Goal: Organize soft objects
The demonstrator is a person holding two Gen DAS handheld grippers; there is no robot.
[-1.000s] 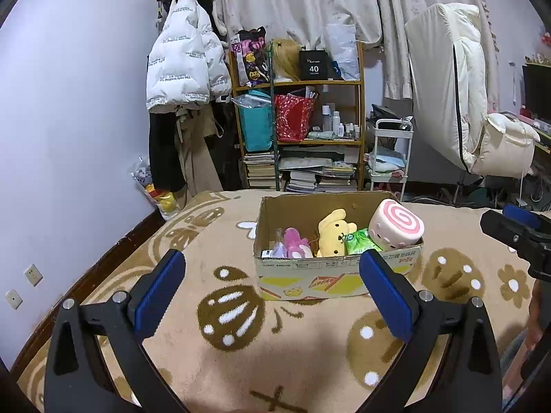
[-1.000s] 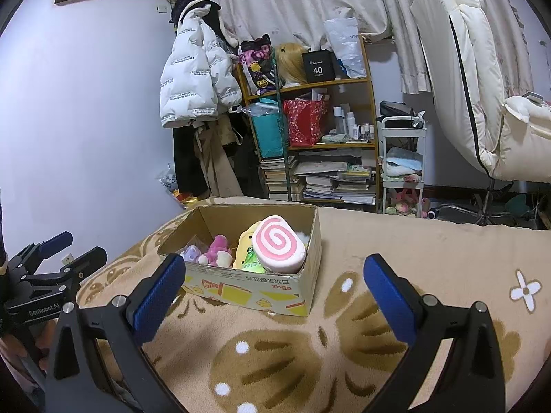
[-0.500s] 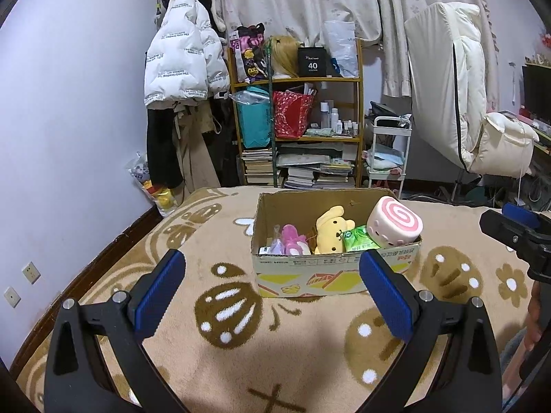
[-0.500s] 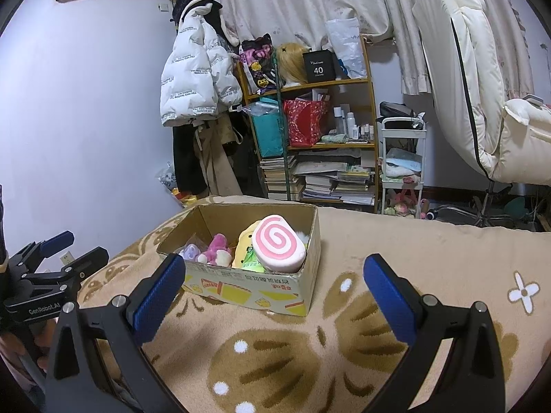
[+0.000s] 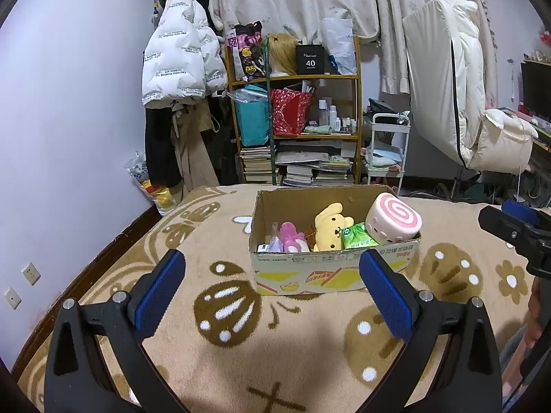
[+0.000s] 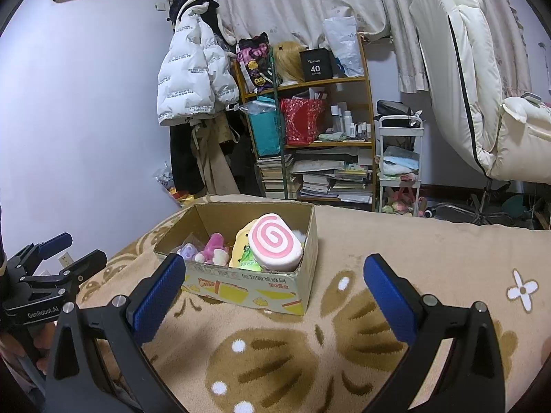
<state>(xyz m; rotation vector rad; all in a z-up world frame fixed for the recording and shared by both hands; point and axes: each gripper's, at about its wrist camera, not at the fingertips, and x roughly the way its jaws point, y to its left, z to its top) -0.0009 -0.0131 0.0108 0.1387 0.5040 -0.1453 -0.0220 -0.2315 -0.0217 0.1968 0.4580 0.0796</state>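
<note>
Cardboard box (image 5: 335,268) at centre of a beige patterned blanket (image 5: 224,351) holds the soft toys: a pink-swirl roll cushion (image 5: 394,222) propped at its 3 o'clock end, a yellow plush dog (image 5: 330,229) at the middle, a green packet (image 5: 358,239) wedged between them, and a pink plush (image 5: 291,237) toward 9 o'clock. Over the last second almost nothing has changed; the box has only slid slightly within the left wrist view, suggesting a small drift of the camera and no contact with anything. The left gripper (image 5: 268,287) hangs over the blanket at the box's 6 o'clock, its blue pads (image 5: 158,292) spread wide and empty. The right gripper (image 6: 272,292) hovers likewise, claw spread and carrying nothing, with the box at its 11 o'clock. No toy appears loose on the blanket, so the sorting looks either complete or paused. Behind the box, at 12 o'clock, stand a cluttered wooden shelf (image 5: 296,117) and a hanging white puffer jacket (image 5: 182,55).
</note>
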